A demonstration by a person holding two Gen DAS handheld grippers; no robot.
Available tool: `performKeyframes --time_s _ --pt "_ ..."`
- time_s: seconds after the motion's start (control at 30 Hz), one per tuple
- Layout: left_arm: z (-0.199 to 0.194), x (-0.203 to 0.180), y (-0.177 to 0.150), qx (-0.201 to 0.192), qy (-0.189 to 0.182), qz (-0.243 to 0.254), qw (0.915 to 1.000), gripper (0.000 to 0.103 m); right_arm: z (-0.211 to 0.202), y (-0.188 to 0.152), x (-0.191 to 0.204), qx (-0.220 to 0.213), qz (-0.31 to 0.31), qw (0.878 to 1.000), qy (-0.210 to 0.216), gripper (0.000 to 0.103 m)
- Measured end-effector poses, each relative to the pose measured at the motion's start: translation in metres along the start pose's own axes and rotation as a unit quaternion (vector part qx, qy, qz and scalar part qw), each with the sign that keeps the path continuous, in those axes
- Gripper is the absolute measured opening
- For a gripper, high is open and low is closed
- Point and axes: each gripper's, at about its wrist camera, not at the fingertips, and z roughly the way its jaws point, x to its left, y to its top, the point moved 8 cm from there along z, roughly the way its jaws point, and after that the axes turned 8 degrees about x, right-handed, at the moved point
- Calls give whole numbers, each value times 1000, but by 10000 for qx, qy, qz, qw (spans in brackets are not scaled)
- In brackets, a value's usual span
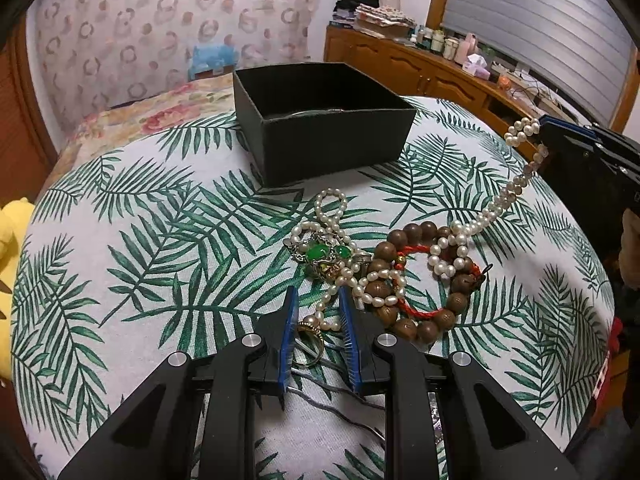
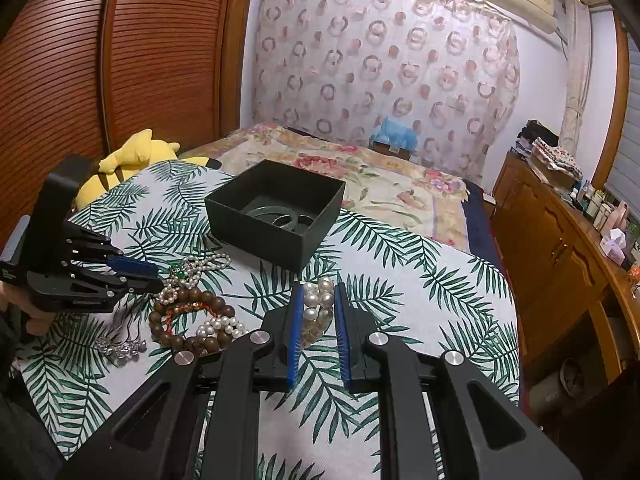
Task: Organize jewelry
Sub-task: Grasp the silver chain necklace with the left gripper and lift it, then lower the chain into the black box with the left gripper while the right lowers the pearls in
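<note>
A black open box (image 1: 320,128) stands on the palm-leaf cloth; in the right wrist view (image 2: 276,216) it holds green bangles (image 2: 272,216). A pile of jewelry lies in front of it: a wooden bead bracelet (image 1: 416,284), a green-stone piece (image 1: 324,254), pearl strands and a gold ring (image 1: 310,334). My right gripper (image 2: 318,300) is shut on a pearl necklace (image 1: 500,196), lifting one end while the rest trails into the pile. My left gripper (image 1: 318,300) is low over the pile, jaws partly apart around pearls and the ring, not clamping them.
The cloth-covered surface (image 1: 120,240) drops off at its rounded edges. A yellow plush toy (image 2: 136,152) lies at the left, a floral bed (image 2: 360,176) behind, a wooden dresser (image 2: 560,240) with bottles at the right. A clear crystal piece (image 2: 120,348) lies near the pile.
</note>
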Motion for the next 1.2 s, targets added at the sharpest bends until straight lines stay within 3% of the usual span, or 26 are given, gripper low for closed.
performKeyframes --time_s 0.3,0.43,0.57,0.77,1.2 --pt "7 -6 8 73 363 336 9987 19 0 0 0 0 -1 10000 6 17" --pt "8 -9 8 50 396 462 9981 4 1 -1 0 14 -3 10000 4 17" --pt "6 -3 10 -4 460 298 9985 4 3 -3 4 23 5 10000 11 17" --pt "-31 1 21 -555 371 56 9978 4 -1 -1 5 -31 -11 10000 24 17" --pt "-118 -23 59 -1454 211 251 9888 4 -33 33 9 -396 -151 9991 16 17"
